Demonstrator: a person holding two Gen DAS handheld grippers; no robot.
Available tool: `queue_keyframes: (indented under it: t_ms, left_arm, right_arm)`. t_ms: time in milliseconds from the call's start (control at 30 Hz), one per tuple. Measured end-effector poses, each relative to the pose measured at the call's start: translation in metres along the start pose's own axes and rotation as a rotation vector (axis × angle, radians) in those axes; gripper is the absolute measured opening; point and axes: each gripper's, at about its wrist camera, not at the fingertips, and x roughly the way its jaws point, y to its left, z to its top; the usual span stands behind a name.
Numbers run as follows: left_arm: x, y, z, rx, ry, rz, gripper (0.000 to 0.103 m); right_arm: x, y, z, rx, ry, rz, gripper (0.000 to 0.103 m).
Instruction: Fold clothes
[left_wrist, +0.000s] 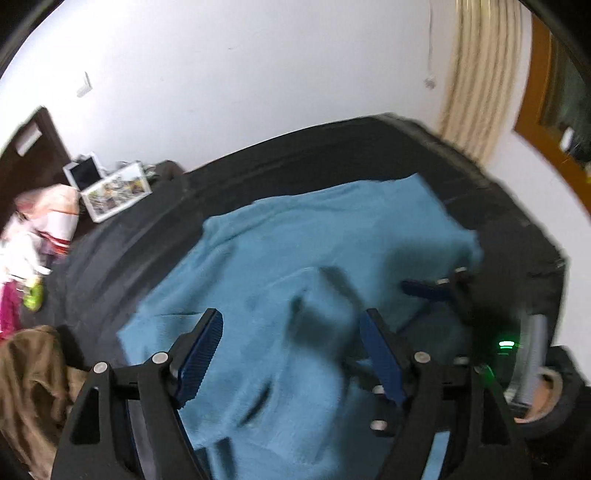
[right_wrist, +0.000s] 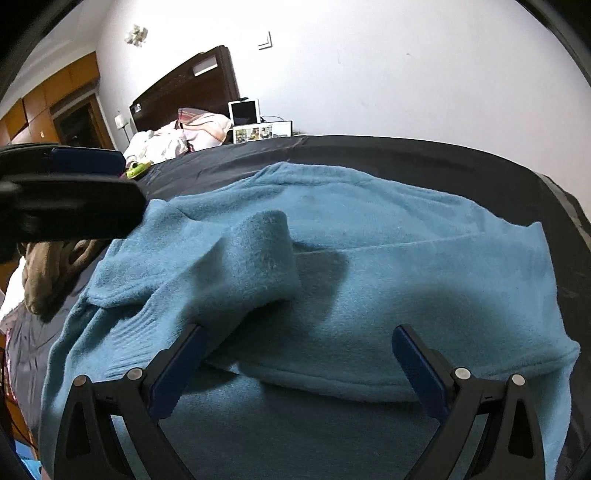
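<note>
Blue fleece sweater (right_wrist: 369, 266) spread on dark bedcover (right_wrist: 406, 158), one sleeve (right_wrist: 258, 258) folded across the body; lower hem cut off at frame bottom. Left wrist view blurred, garment detail hard to read there. Left gripper (left_wrist: 291, 354) over the sweater, jaws spread wide, nothing between pads. Right gripper (right_wrist: 299, 369) low over the near fold, jaws apart, left pad touching the sleeve, no grip. Brown garment (right_wrist: 48, 273) bunched beside the sweater, partly hidden behind left gripper. Pillows (right_wrist: 192, 129), tablet (right_wrist: 244, 110), photo frame (right_wrist: 262, 132) beyond.
</note>
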Motion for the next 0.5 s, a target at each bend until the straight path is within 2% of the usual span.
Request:
queue_keyframes:
  t_ms: [100, 167, 233, 400, 500]
  left_arm:
    - [-0.011, 0.018, -0.003, -0.097, -0.073, -0.011, 0.080]
    - [-0.015, 0.031, -0.010, -0.160, -0.119, 0.026, 0.080]
    - [-0.016, 0.050, -0.025, -0.242, -0.144, 0.029, 0.080]
    - [-0.003, 0.091, -0.066, -0.440, -0.155, -0.058, 0.080]
    - [0.010, 0.103, -0.085, -0.490, -0.138, -0.067, 0.080]
  right_arm:
    - [-0.002, 0.000, -0.001, -0.004, -0.010, -0.003, 0.102]
    - [-0.004, -0.001, -0.001, 0.002, -0.020, 0.000, 0.102]
    - [-0.005, -0.002, -0.001, 0.009, -0.024, 0.006, 0.102]
    - [-0.010, 0.003, 0.000, -0.018, -0.070, -0.025, 0.102]
    - [-0.017, 0.009, 0.000, -0.041, -0.109, -0.032, 0.102]
